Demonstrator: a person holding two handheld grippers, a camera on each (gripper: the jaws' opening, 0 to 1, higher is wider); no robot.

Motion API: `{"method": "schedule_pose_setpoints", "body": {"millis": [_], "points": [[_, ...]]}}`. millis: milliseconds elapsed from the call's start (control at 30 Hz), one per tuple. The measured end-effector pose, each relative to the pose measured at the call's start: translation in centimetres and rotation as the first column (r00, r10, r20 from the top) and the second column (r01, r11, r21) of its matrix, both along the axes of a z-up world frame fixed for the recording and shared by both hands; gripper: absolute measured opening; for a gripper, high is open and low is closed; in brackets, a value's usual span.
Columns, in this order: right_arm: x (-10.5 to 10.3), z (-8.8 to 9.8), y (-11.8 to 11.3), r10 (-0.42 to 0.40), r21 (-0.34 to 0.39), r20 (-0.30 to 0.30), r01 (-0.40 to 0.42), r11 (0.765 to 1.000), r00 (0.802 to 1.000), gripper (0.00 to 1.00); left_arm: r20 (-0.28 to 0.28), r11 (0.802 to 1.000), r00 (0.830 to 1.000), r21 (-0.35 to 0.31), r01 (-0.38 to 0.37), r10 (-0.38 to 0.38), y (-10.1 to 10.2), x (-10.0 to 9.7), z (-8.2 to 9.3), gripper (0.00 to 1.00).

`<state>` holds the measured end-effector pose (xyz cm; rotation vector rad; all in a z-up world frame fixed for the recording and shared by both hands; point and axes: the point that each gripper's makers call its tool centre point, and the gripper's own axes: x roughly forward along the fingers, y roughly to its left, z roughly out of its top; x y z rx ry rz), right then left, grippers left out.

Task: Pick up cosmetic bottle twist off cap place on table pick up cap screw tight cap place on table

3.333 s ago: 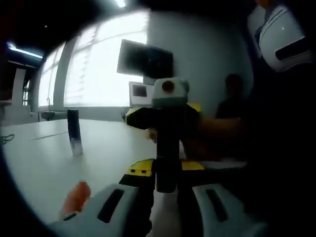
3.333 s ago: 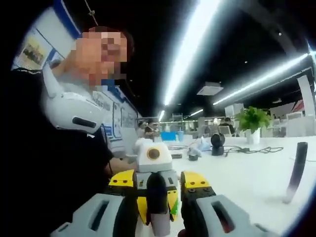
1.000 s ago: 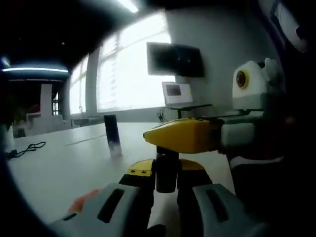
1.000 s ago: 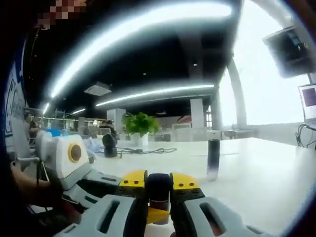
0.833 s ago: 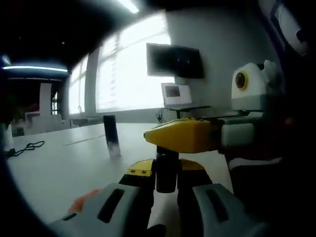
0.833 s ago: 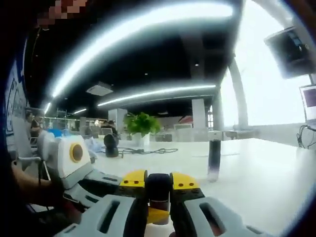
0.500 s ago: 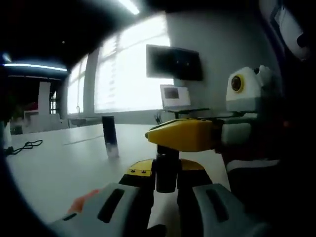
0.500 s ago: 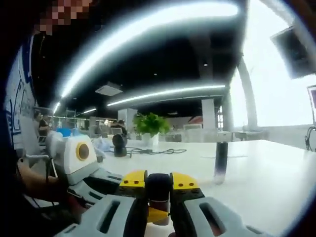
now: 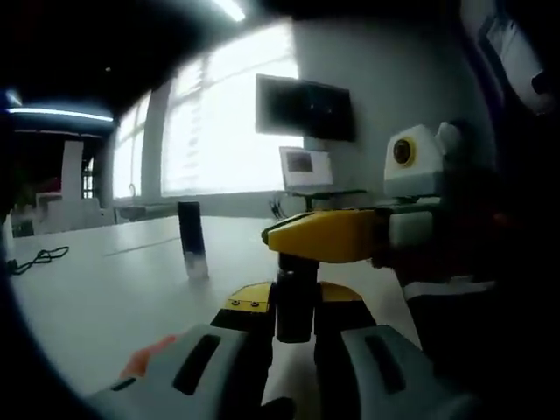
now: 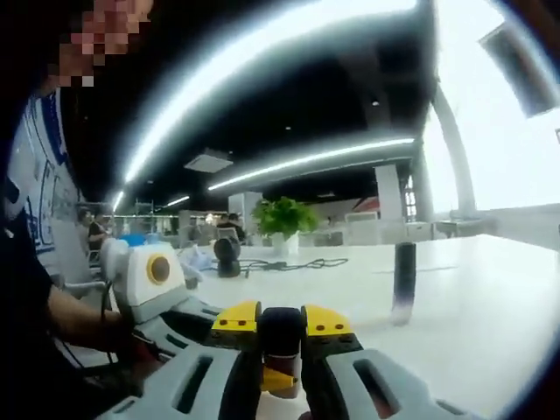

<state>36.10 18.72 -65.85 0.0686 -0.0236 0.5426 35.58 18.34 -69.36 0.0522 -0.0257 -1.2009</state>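
Bottle held off the desk between both tongs, cap end pinched — twist under way, by my reading.

The dark, slim cylindrical cosmetic bottle (image 9: pixel 295 302) sits clamped in the left tongs (image 9: pixel 293 325); the yellow-tipped right tongs (image 9: pixel 325 238) cross over its upper end. In the right gripper view the right tongs (image 10: pixel 282 334) are closed on the bottle's dark rounded cap (image 10: pixel 282 331), with the left tongs (image 10: pixel 188 319) just beside. Risks, judged: tongs skidding round the smooth cap, a skewed pull cocking the threads, or the freed cap dropping and rolling across the white desk (image 9: pixel 105 289). A second dark upright tube (image 9: pixel 192 250) stands well apart, low knock hazard.
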Motion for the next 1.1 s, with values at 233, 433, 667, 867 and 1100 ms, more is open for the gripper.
{"method": "schedule_pose_setpoints", "body": {"millis": [233, 433, 667, 867, 1100], "points": [[0.6, 0.4, 0.0, 0.066, -0.009, 0.028, -0.066, 0.998, 0.997, 0.10, -0.006, 1.000, 1.000, -0.015, 0.008, -0.008, -0.4, 0.6, 0.3, 0.06], [0.9, 0.4, -0.2, 0.151, -0.002, 0.018, -0.151, 0.989, 0.988, 0.10, -0.001, 1.000, 1.000, -0.013, 0.028, -0.028, -0.8, 0.8, 0.4, 0.06], [0.6, 0.3, 0.4, 0.317, -0.045, 0.030, -0.315, 0.948, 0.948, 0.10, -0.004, 0.999, 0.999, -0.010, 0.046, -0.046, -1.0, 0.6, 0.3, 0.06], [0.3, 0.2, 1.0, 0.466, -0.090, 0.026, -0.462, 0.882, 0.884, 0.10, -0.010, 0.998, 0.999, -0.014, 0.053, -0.053, -1.0, 0.8, 0.2, 0.06], [0.4, 0.1, 1.6, 0.630, -0.070, -0.030, -0.631, 0.773, 0.776, 0.10, -0.020, 0.999, 0.999, -0.022, 0.049, -0.050, -0.8, 1.2, 0.1, 0.06]]}}
